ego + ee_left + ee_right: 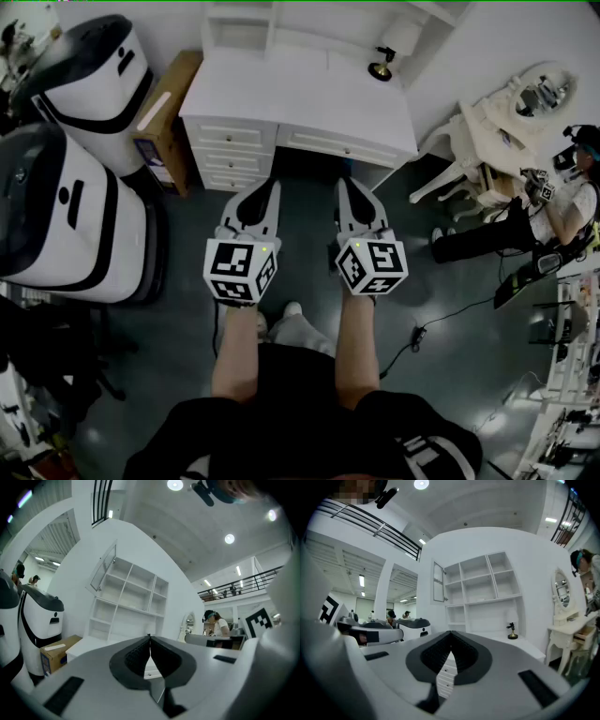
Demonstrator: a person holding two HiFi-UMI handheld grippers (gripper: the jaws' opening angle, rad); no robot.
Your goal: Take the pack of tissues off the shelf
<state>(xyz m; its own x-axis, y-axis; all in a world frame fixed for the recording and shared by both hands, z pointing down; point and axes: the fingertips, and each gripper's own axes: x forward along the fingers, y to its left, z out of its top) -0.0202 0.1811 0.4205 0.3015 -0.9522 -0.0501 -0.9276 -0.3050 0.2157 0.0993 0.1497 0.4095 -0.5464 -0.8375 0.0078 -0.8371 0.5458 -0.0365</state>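
Two grippers showed at centre frame: left gripper and right gripper. Two white machines stood at the left: upper machine and lower machine. There was one desk, one shelf, one box, one lamp, one vanity and one person at right.

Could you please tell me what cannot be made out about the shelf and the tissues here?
- Pack of tissues: seen in no view; open compartments of the shelf look bare, though small in both gripper views.
- Shelf top: cut off by the head view's upper edge.
- Behind the shelf's door: too small to tell.
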